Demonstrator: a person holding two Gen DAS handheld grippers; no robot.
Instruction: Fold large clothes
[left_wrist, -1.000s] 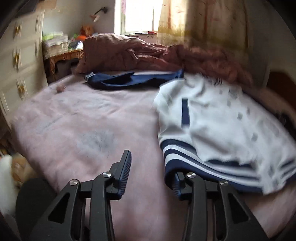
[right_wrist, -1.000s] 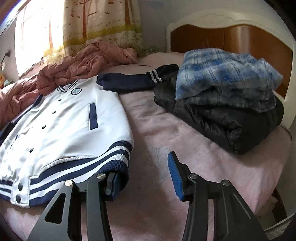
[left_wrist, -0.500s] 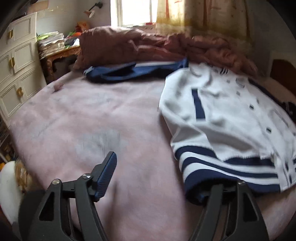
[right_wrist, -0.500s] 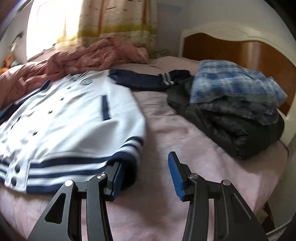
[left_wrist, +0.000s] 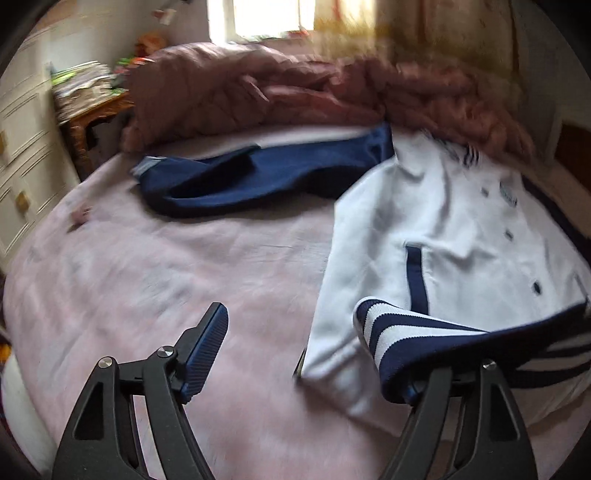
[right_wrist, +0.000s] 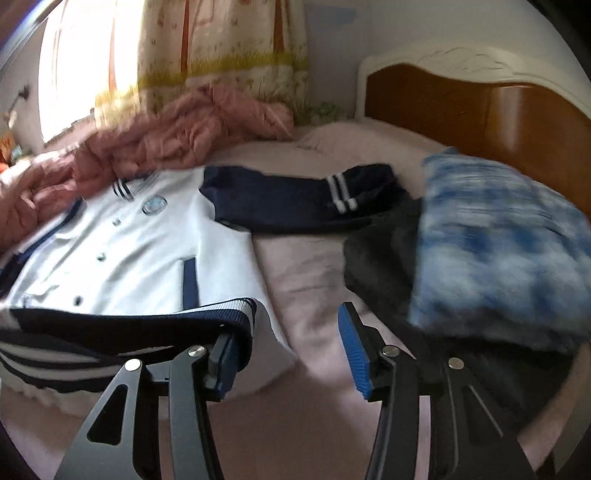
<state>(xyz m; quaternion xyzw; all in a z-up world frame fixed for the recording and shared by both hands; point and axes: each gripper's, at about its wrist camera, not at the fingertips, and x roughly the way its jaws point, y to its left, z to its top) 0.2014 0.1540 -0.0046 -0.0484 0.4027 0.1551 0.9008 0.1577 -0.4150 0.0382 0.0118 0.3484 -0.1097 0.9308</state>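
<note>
A white varsity jacket (left_wrist: 454, 236) with navy sleeves and a navy-striped hem lies front up on the pink bed (left_wrist: 166, 258). It also shows in the right wrist view (right_wrist: 122, 251). My left gripper (left_wrist: 314, 354) is open; its right finger is hooked under the hem (left_wrist: 424, 332), which is lifted and curled back over the jacket. My right gripper (right_wrist: 288, 354) is open; its left finger is under the other end of the hem (right_wrist: 147, 325), also lifted. One navy sleeve (left_wrist: 266, 173) stretches left, the other (right_wrist: 306, 195) right.
A crumpled pink quilt (left_wrist: 295, 92) lies along the far side under the window. A stack of folded clothes, blue plaid (right_wrist: 502, 236) over dark grey (right_wrist: 380, 266), sits on the bed by the wooden headboard (right_wrist: 480, 114). A white dresser (left_wrist: 18, 155) stands at left.
Both grippers have moved forward and up with one finger under the hem. The striped hem has lifted off the bed and rolled back over the jacket's lower front.
</note>
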